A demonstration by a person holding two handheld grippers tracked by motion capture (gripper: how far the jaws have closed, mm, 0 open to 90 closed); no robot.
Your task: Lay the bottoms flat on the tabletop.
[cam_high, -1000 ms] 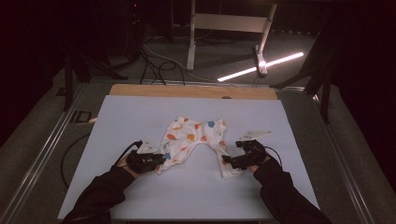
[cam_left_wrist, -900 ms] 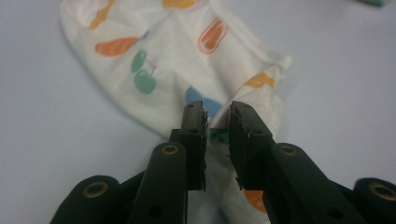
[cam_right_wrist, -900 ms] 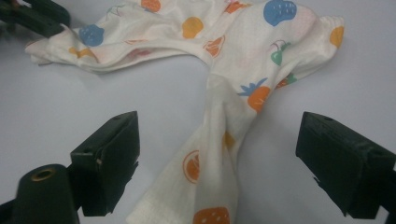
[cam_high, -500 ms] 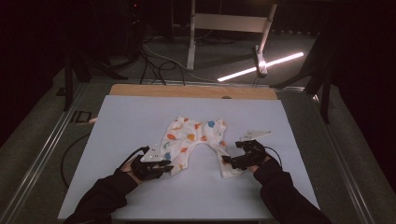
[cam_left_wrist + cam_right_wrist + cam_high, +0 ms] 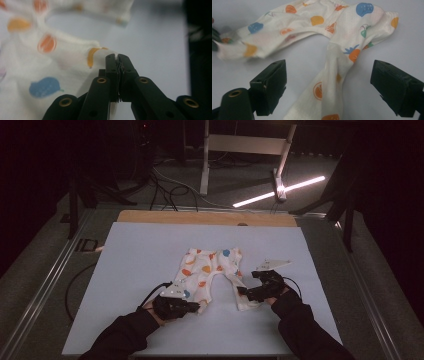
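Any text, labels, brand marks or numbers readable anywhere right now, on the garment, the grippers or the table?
None can be read.
Baby pants: fruit prints, no lettering.
Left gripper: small marks on its grey plate, too small to read.
Right gripper: the same, too small to read.
Table: plain, unmarked.

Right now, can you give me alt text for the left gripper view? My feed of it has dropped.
The left gripper, its black fingers shut, pinches the hem of small white baby trousers printed with orange, yellow and blue fruit. The trousers spread up and to the left over a pale blue table, blurred toward the top.
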